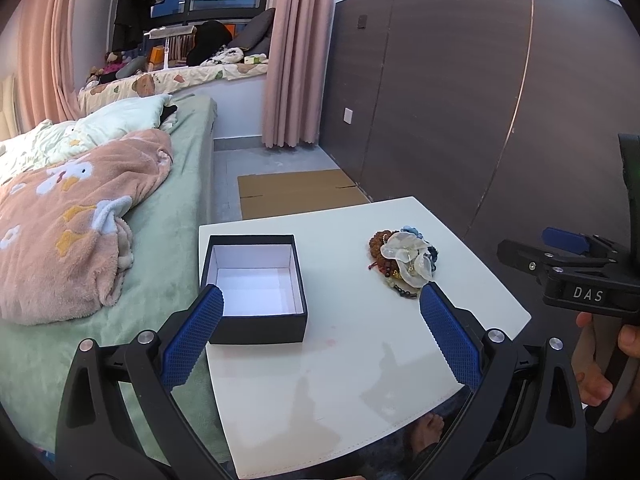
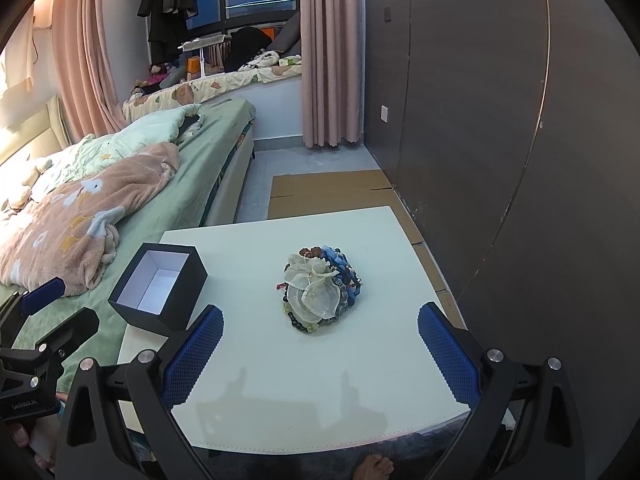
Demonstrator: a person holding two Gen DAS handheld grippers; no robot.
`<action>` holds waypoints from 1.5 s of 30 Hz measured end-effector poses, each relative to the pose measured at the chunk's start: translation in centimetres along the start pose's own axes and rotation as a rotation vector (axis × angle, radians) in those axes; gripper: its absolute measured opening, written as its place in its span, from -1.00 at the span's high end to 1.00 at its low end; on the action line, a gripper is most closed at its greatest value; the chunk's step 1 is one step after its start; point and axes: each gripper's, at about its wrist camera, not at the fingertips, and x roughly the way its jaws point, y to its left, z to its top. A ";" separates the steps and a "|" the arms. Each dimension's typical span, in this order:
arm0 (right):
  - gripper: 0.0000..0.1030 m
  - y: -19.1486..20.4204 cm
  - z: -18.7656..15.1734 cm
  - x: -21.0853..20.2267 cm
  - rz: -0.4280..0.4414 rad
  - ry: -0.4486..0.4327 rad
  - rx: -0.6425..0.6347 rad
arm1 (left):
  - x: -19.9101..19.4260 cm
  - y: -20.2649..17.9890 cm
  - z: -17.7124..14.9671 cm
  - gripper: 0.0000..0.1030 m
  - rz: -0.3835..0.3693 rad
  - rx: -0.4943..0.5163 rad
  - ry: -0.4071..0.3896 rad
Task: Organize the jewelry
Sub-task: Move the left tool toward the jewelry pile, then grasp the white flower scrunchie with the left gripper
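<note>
A pile of jewelry (image 1: 404, 262) lies on the white table (image 1: 360, 360): bead bracelets in brown, blue and dark tones under a sheer white organza pouch. It shows mid-table in the right wrist view (image 2: 320, 290). An open, empty black box (image 1: 256, 284) with a white lining stands at the table's left side, also seen in the right wrist view (image 2: 160, 286). My left gripper (image 1: 322, 312) is open, hovering over the table's near part between box and pile. My right gripper (image 2: 320, 332) is open, just short of the pile.
A bed (image 1: 100, 220) with a pink blanket runs along the table's left. A dark panel wall (image 2: 500, 120) stands to the right. Flat cardboard (image 2: 328, 192) lies on the floor beyond the table. A bare foot (image 2: 376, 466) shows below the table's near edge.
</note>
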 end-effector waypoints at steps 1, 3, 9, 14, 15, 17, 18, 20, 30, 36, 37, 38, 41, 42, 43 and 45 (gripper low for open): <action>-0.86 0.1 0.0 0.0 0.000 -0.001 -0.003 | 0.0 -0.1 0.0 -0.90 -0.001 0.001 -0.001; -0.86 0.1 0.1 -0.1 -0.005 -0.004 -0.008 | -0.2 0.0 0.0 -0.91 -0.007 -0.004 -0.021; -0.86 -0.2 0.1 -0.3 -0.012 -0.007 0.005 | -0.2 0.1 0.1 -0.90 0.005 0.008 -0.022; -0.86 -0.7 -0.1 -0.1 0.003 0.003 0.023 | 0.1 -0.2 0.1 -0.90 0.030 0.038 0.004; -0.86 -0.8 0.0 0.0 0.005 0.003 0.026 | 0.2 -0.2 0.1 -0.91 0.039 0.048 0.012; -0.86 -1.2 0.0 0.1 0.009 0.004 0.035 | 0.2 -0.1 0.1 -0.91 0.019 0.022 -0.006; -0.86 -1.4 0.0 0.2 0.011 0.005 0.040 | 0.3 -0.2 0.2 -0.90 0.025 0.027 0.000; -0.86 -1.9 0.1 0.4 0.023 0.010 0.056 | 0.6 -0.2 0.4 -0.90 0.011 0.005 -0.001; -0.85 -6.9 0.6 2.3 0.043 0.034 0.217 | 2.5 -1.3 1.6 -0.90 -0.127 -0.064 -0.012; -0.82 -9.5 0.9 4.5 0.071 0.058 0.327 | 4.5 -2.8 3.0 -0.90 -0.188 -0.080 0.036; -0.80 -9.8 0.9 4.8 0.082 0.063 0.344 | 5.0 -3.2 3.5 -0.90 -0.199 -0.077 0.047; -0.75 -10.1 0.9 5.2 0.098 0.066 0.363 | 5.4 -3.3 3.8 -0.88 -0.204 -0.077 0.063; -0.71 -10.8 1.1 6.1 0.117 0.079 0.412 | 6.4 -4.2 5.1 -0.82 -0.238 -0.073 0.074; -0.71 -11.0 1.2 6.3 0.119 0.081 0.421 | 6.7 -4.5 5.3 -0.82 -0.246 -0.069 0.079; -0.71 -11.2 1.3 6.6 0.121 0.084 0.432 | 7.3 -4.9 5.6 -0.82 -0.250 -0.065 0.093; -0.63 -11.5 1.4 7.2 0.128 0.090 0.457 | 8.4 -5.5 6.1 -0.80 -0.253 -0.061 0.114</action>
